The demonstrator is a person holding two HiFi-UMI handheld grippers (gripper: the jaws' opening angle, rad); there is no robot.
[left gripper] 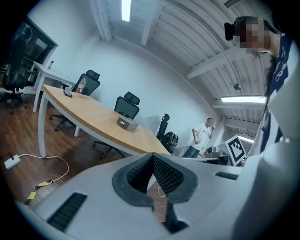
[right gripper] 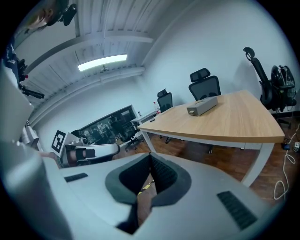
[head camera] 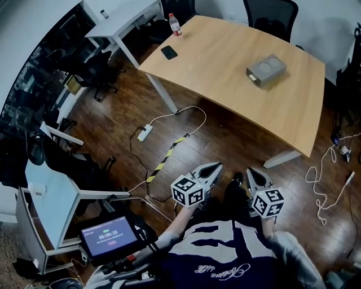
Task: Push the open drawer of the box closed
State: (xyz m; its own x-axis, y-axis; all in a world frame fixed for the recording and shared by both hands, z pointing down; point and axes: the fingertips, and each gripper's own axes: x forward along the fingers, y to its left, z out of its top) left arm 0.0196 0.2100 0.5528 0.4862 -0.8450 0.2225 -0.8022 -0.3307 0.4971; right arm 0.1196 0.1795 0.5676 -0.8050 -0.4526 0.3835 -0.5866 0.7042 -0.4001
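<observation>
A small grey box [head camera: 265,70] sits on the wooden table [head camera: 225,62], toward its far right part. It also shows in the left gripper view as the box [left gripper: 127,123] and in the right gripper view as the box [right gripper: 202,106]. It is too small to tell how far its drawer stands out. Both grippers are held low over the floor, well short of the table. My left gripper [head camera: 213,167] is shut with nothing in it, its jaws meeting at the tip [left gripper: 152,155]. My right gripper [head camera: 251,173] is likewise shut and empty [right gripper: 150,154].
A bottle [head camera: 175,24] and a dark phone [head camera: 168,52] lie at the table's far left end. On the floor are a power strip [head camera: 145,133], a yellow-black strip [head camera: 166,155] and white cables [head camera: 327,180]. Office chairs [head camera: 271,14] stand behind the table. A person [left gripper: 201,136] stands far off.
</observation>
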